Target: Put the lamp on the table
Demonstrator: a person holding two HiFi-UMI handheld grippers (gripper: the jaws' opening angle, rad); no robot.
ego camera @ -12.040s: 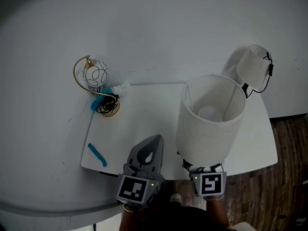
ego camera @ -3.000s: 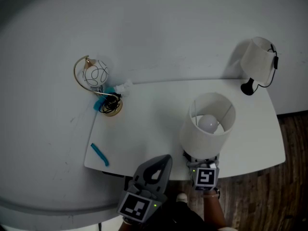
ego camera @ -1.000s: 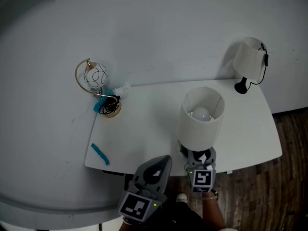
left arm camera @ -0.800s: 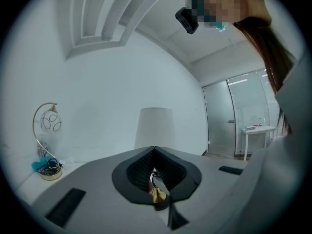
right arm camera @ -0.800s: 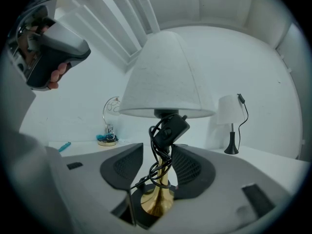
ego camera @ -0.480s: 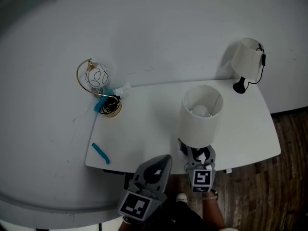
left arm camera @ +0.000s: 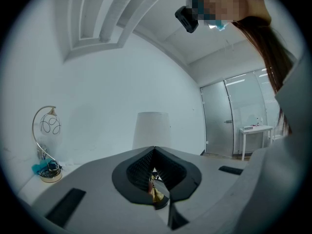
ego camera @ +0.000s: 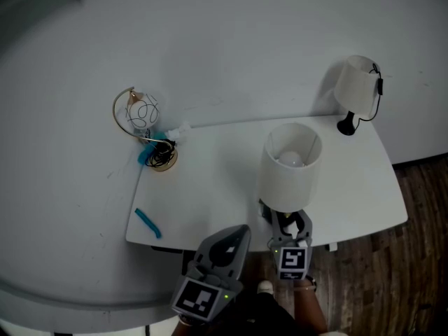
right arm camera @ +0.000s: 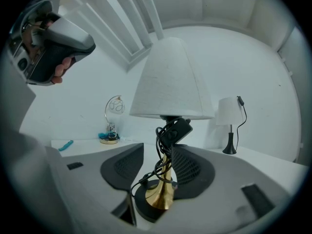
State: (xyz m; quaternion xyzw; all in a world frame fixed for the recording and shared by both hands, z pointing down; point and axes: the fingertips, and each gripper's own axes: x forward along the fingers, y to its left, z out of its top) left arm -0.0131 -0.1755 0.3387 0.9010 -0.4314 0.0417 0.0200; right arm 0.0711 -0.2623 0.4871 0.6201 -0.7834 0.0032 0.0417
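the right gripper's jaws are spread, and the brass stem of the white-shaded desk lamp stands in the gap between them. neither pad clearly presses on it. a black cord with an inline switch is wound around that stem. below it, the round black base sits flat on the white desk.

in the head view this right gripper sits low at the desk's near edge. the lamp stands upright just beyond it, its bulb showing through the top of the shade.

the left gripper's jaws are pressed together with nothing held between them. in the head view the left gripper hangs off the near edge of the desk, beside the right one and apart from the lamp. the lamp's shade rises beyond its tips.

further out, a small lamp with a white shade and black stand is at the desk's far right corner. a gold hoop lamp with a clear globe is at the far left corner, with a tangle of black cord at its foot. a short blue strip lies on the desk near its left front corner, well apart from everything else. dark wooden floor shows to the right of the desk.
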